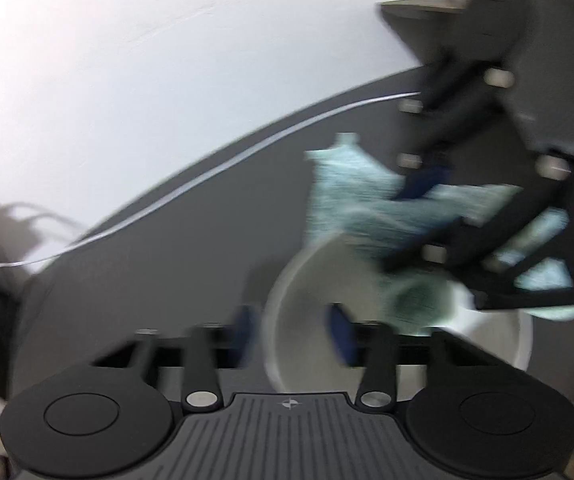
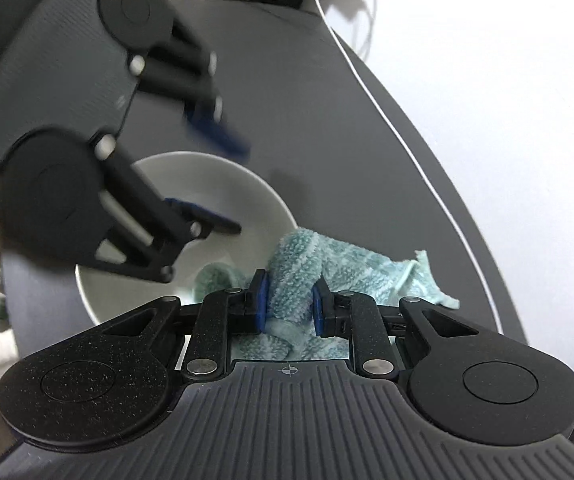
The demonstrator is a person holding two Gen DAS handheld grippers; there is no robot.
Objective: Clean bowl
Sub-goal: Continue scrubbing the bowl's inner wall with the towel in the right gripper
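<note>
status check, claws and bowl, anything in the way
Right claw shut on cloth at bowl rim. Left claw open astride far rim. Nothing blocking.

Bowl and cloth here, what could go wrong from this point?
1. The left gripper is open, one finger over the white bowl and one outside its rim, so the bowl is not clamped and may slide on the dark table when wiped.
2. The right gripper pinches only a fold of the teal cloth; much of it trails outside the bowl and could drag or snag.
</note>
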